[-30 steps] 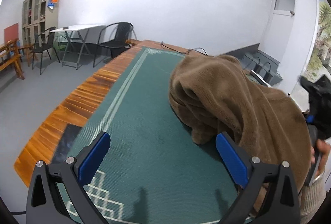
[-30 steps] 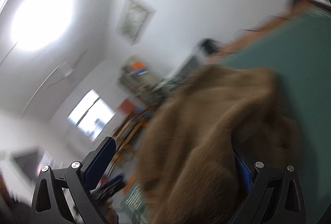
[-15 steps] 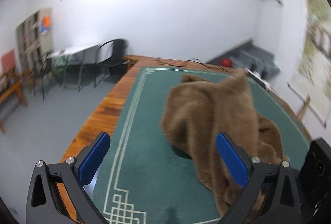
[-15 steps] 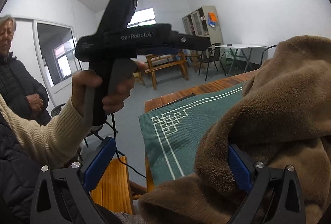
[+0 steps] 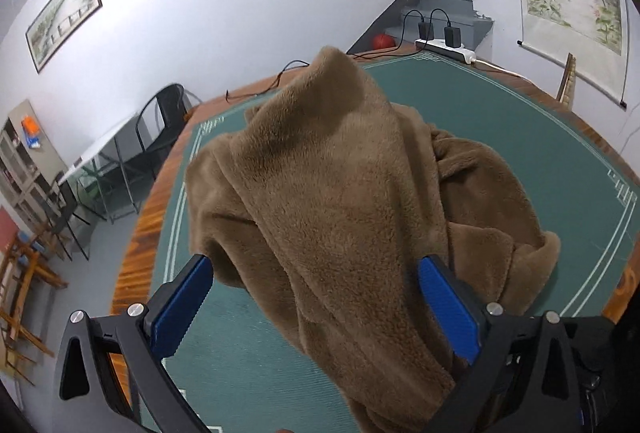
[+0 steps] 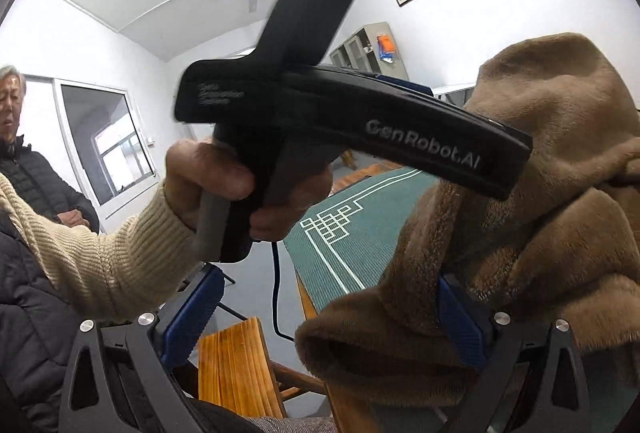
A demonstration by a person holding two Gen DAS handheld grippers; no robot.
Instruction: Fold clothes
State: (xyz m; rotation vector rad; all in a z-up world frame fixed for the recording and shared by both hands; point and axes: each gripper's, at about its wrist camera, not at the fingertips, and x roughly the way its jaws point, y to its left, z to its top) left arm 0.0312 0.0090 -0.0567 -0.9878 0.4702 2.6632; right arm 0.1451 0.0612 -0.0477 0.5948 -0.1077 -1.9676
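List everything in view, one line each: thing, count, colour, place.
fleece garment: one, brown, heaped on the mat, draped between both claws
mat: one, green with white border, covering the table
table: one, wooden, edge showing around the mat
power strip: one, white, far table edge, two black chargers plugged in
ball: one, red, floor by far wall
chair: one, black, left of the table
framed picture: one, on left wall
left claw: blue pads, open
right claw: blue pads, open
left hand: gripping the left handle
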